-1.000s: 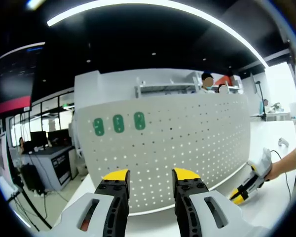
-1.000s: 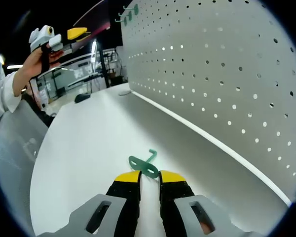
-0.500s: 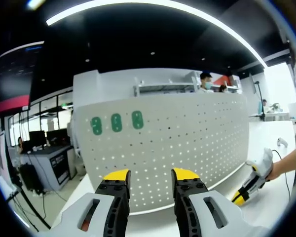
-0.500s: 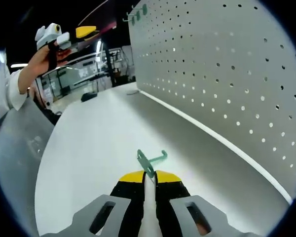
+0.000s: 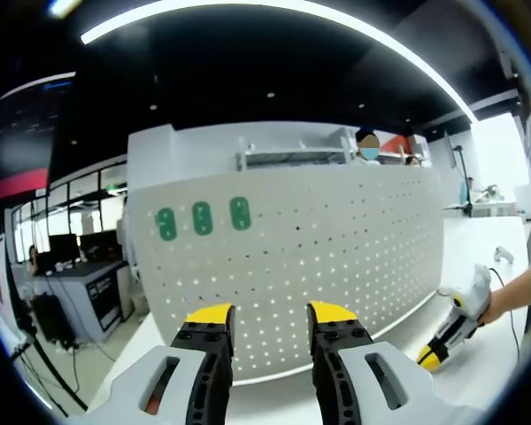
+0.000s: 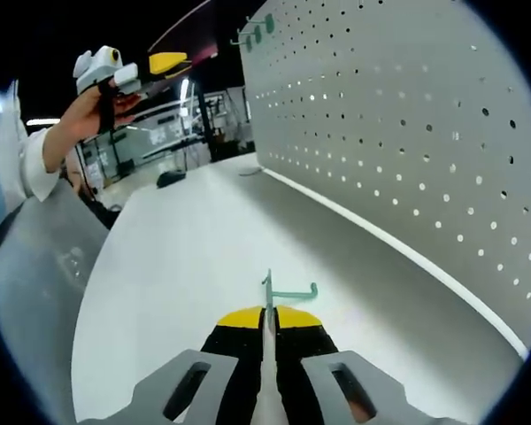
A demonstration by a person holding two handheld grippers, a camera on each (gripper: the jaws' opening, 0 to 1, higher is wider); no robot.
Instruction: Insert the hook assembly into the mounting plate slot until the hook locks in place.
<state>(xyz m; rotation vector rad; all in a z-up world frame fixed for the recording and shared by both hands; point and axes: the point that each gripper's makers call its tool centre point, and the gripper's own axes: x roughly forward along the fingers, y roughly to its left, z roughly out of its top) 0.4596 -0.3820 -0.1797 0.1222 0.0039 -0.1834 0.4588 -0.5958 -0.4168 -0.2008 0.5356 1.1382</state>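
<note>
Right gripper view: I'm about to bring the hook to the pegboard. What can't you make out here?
- Hook: its base is hidden between the right gripper jaws.
- Pegboard: holes too small to judge fit; cut off at the edge.
- Three mounted hooks, left gripper view: too small to see seating.

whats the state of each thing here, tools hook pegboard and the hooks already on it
right tool: shut on the green hook, low over the white table
green hook: pinched by its plate, standing upright, not yet in the pegboard
left tool: open, holding nothing, raised and facing the pegboard
pegboard: upright at the table's edge
three green hooks: already mounted in a row near the top
</note>
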